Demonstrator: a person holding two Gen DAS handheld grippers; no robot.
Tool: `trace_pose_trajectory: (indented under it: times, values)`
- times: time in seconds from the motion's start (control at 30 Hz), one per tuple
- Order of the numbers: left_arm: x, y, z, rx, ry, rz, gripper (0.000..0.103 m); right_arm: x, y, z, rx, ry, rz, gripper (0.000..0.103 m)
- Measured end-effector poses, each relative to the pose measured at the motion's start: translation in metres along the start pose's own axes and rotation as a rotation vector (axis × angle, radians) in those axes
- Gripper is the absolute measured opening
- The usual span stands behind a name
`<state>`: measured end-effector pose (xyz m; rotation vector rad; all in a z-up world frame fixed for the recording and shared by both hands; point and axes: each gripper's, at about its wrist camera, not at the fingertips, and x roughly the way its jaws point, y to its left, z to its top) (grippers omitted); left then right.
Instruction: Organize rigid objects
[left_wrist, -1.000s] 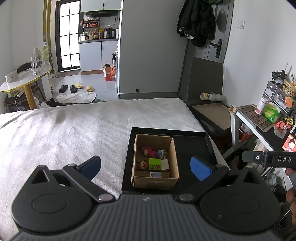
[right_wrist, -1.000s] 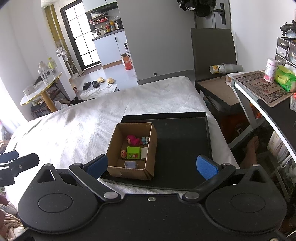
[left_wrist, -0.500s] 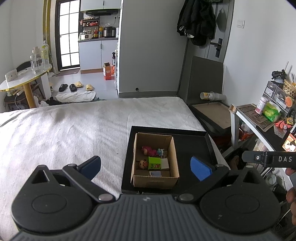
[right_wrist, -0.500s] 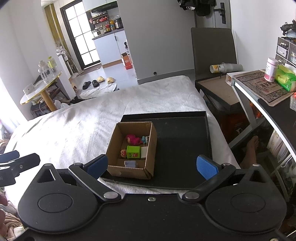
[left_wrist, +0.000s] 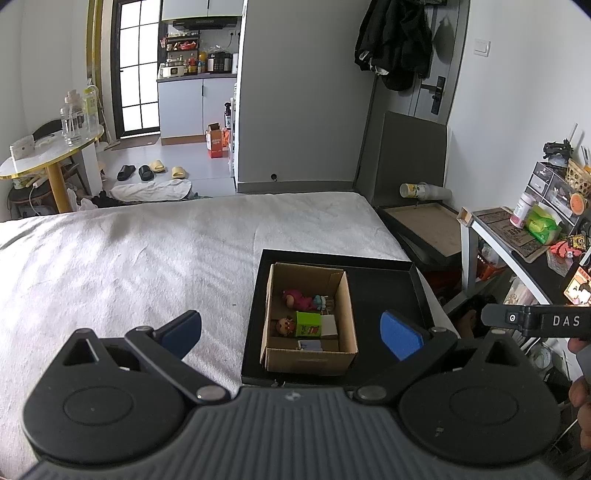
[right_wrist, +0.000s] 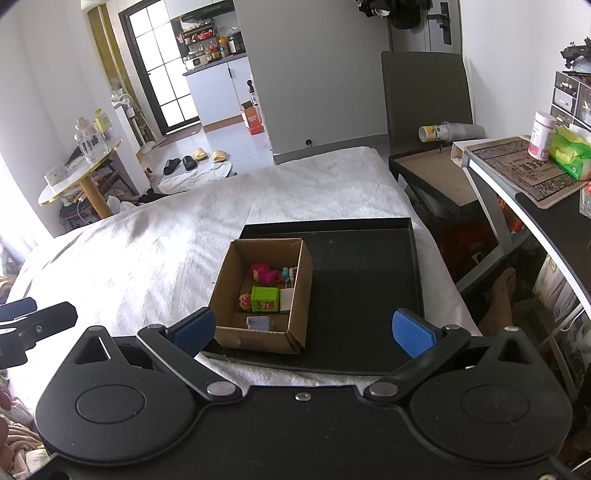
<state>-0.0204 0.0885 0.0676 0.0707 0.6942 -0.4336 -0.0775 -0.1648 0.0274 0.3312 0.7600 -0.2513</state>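
Left gripper (left_wrist: 291, 328), right gripper (right_wrist: 303, 328): both jaws spread wide, holding nothing. Box (right_wrist: 258, 338) ahead, lower centre of frame, between left gripper's fingers, nearer right gripper's left finger. Box long axis runs away from camera. Inside: green cube (right_wrist: 265, 298), pink doll (right_wrist: 264, 273), small toys. Box sits on left part of black tray (right_wrist: 365, 280), on bed (right_wrist: 147, 254).

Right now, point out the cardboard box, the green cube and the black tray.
cardboard box (right_wrist: 258, 338): right wrist view, near outer wall.
green cube (right_wrist: 265, 299): right wrist view, front face.
black tray (right_wrist: 362, 280): right wrist view, bare floor right of the box.
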Motion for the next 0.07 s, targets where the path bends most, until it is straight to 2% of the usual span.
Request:
trace_pose_trajectory:
  times: [0.07]
  values:
    - [0.0001, -0.0003, 0.0001, 0.001, -0.002, -0.002, 0.102, 0.0002, 0.0000, -0.0001, 0.000, 0.000, -0.002, 0.103]
